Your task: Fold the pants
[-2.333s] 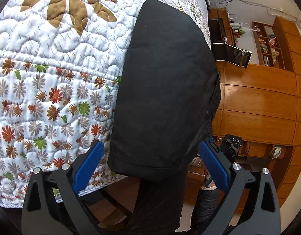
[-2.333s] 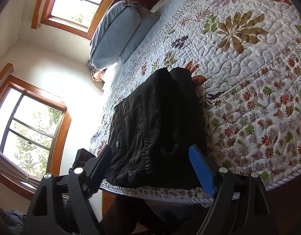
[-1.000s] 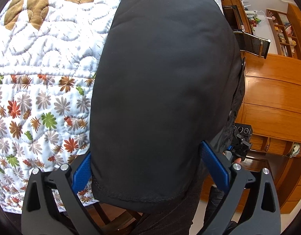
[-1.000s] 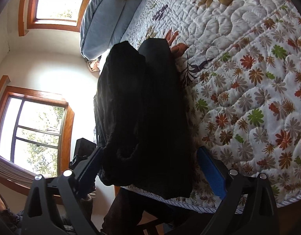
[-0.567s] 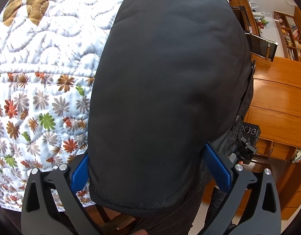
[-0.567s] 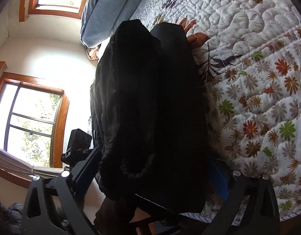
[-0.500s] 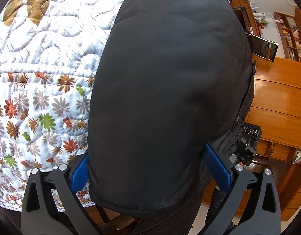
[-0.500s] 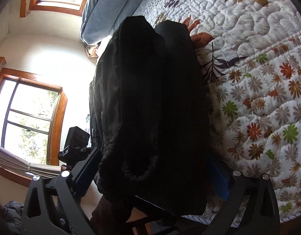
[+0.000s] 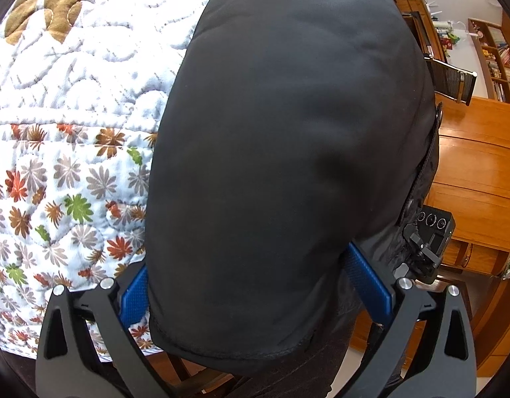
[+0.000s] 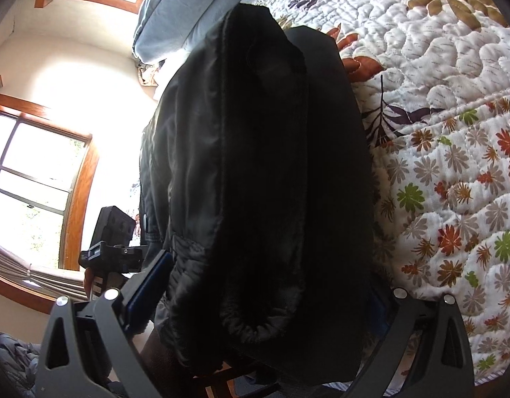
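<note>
The black pants (image 9: 288, 139) lie folded into a thick bundle on the edge of the bed's floral quilt (image 9: 56, 172). One end of the bundle fills the left wrist view. My left gripper (image 9: 248, 265) is open, its blue pads (image 9: 135, 292) standing on either side of that end. In the right wrist view the opposite end (image 10: 264, 172) shows stacked layers and a gathered waistband. My right gripper (image 10: 268, 268) straddles it, also open, with its right pad mostly hidden behind cloth. Each view shows part of the other gripper beyond the pants.
The quilt (image 10: 453, 132) stretches away beside the pants, with blue-grey pillows (image 10: 188, 3) at the head of the bed. Wooden cabinets (image 9: 480, 172), a black chair back (image 9: 453, 83) and bookshelves stand past the bed's edge. Bright windows (image 10: 32, 182) are on the wall.
Both grippers have moved in closer over the last two seconds, so the pants ends now sit between their open fingers. Hardly anything has shifted in the last half second.
</note>
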A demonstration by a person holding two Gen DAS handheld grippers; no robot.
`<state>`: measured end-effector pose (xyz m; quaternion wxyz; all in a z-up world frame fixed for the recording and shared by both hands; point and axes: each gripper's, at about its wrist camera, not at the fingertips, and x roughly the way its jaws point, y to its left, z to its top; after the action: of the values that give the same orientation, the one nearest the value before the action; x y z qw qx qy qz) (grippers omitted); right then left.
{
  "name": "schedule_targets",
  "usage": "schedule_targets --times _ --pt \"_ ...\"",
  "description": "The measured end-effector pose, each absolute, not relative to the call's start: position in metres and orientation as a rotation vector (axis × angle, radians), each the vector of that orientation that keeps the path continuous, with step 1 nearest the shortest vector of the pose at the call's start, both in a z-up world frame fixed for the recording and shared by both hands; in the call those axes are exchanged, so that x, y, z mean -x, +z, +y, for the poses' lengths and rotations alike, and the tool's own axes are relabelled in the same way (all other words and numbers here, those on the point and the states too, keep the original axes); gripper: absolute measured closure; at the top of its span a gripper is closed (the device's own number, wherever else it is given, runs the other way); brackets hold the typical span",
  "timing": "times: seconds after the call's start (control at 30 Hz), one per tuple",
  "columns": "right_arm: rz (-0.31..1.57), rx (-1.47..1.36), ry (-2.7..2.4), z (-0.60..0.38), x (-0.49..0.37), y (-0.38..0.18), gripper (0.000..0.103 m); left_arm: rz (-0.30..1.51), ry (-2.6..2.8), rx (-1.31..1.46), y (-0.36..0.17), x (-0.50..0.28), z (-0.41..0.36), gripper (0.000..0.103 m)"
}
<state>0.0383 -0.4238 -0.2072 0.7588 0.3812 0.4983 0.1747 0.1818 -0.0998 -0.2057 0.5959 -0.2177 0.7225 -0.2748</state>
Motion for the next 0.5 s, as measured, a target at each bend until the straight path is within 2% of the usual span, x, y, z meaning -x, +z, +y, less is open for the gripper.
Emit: schedule_targets --times 0.3,0.4,0.5 --pt "1.091 -0.73 0.38 -0.408 -0.047 -0.193 0.005 1.552 -0.539 0.571 -0.199 -0.164 -0.094 0.002" --pt "1.08 -0.696 0.364 -0.403 -0.048 -0.187 0.011 1.515 -0.521 0.562 -0.195 -0.158 -0.095 0.002" --pt "1.054 -0.689 0.345 -0.404 -0.047 -0.181 0.021 1.511 -0.523 0.562 -0.194 -0.157 -0.094 0.002"
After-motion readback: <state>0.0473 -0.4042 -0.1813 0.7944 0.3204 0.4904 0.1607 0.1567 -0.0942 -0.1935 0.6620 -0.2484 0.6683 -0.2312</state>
